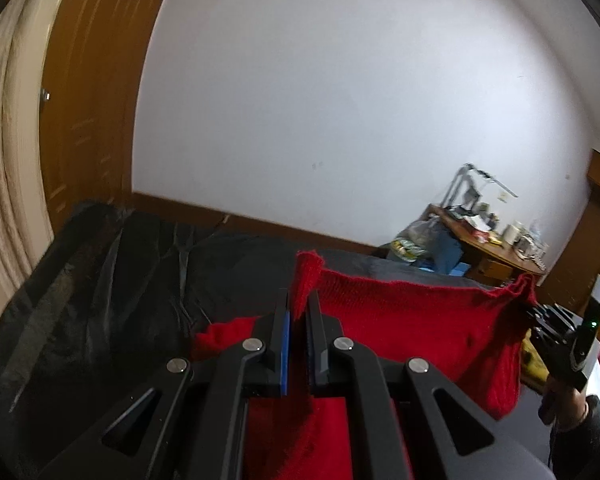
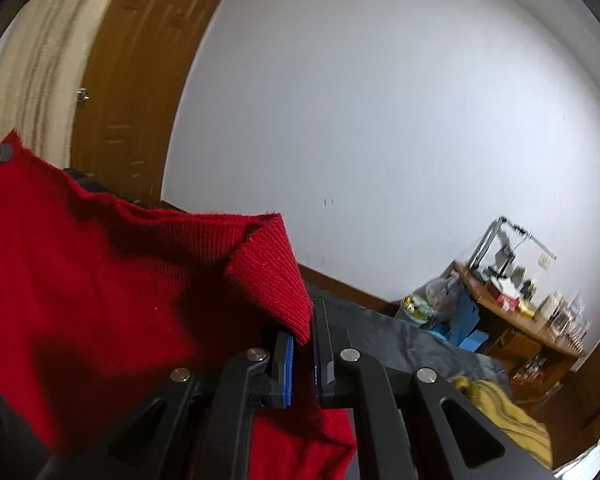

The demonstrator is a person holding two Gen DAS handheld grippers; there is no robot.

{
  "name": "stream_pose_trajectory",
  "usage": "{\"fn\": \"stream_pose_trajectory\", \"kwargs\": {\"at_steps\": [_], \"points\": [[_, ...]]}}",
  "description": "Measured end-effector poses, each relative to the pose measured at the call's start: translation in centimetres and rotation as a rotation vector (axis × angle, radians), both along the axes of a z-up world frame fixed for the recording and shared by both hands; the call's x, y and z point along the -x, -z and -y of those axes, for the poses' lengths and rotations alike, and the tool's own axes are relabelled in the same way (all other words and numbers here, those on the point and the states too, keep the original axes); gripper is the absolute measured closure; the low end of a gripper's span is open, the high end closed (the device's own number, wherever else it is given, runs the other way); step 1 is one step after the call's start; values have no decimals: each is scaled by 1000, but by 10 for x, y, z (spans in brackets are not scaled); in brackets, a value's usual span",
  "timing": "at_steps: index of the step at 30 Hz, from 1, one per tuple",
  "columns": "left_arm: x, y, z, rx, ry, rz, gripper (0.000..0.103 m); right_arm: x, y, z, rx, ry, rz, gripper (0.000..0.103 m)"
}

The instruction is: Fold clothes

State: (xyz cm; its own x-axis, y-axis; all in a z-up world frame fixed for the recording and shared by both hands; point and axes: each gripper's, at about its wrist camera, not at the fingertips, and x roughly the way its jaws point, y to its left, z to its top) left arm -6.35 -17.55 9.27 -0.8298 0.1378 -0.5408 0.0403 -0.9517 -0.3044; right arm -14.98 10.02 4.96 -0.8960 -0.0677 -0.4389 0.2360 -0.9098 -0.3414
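Red knitwear, a ribbed sweater [image 1: 400,320], hangs stretched between my two grippers above a bed covered in dark fabric [image 1: 100,280], its long axis running side to side and its upper edge close to level. At the left end, my left gripper [image 1: 298,312] has its fingers pressed together on a corner of the knit, which pokes up past the fingertips while more of the cloth drapes down beneath the jaws. From there the taut top hem crosses the left wrist view to the right, sagging slightly in the middle. At the right end, my right gripper [image 2: 306,332] pinches a folded ribbed corner, fingers clamped on the cloth. Behind the garment, from left: a pale curtain [image 1: 4,140], a brown wooden door [image 1: 92,92], a bare white wall [image 1: 340,100], and a cluttered wooden desk [image 1: 496,248]. A yellow cloth [image 2: 496,408] lies on the bed below my right gripper.
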Motion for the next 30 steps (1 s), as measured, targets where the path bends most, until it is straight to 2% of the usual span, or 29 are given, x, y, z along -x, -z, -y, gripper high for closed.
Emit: {"fn": "stream_pose_trajectory", "kwargs": {"at_steps": [2,5,9,11,17,20,22,25,30], "points": [[25,18,1,-8,-27,57,96,21,17,3,15,11,52,96],[55,39,-4,25,-56,111,96,41,51,10,16,30,133,96],[81,64,-13,75,-85,170,96,35,83,14,-10,55,210,96],[91,77,-17,112,-102,203,96,55,99,11,-35,62,254,96],[108,115,-25,194,-126,349,93,59,123,26,-96,53,341,95],[105,119,-29,245,-134,372,66,53,124,28,-91,60,362,94],[100,117,-29,268,-146,372,36,51,121,26,-62,67,380,94],[84,102,-20,269,-186,334,27,45,108,12,44,79,410,94],[46,75,-2,226,-194,287,24,29,72,-13,213,116,425,94]]}}
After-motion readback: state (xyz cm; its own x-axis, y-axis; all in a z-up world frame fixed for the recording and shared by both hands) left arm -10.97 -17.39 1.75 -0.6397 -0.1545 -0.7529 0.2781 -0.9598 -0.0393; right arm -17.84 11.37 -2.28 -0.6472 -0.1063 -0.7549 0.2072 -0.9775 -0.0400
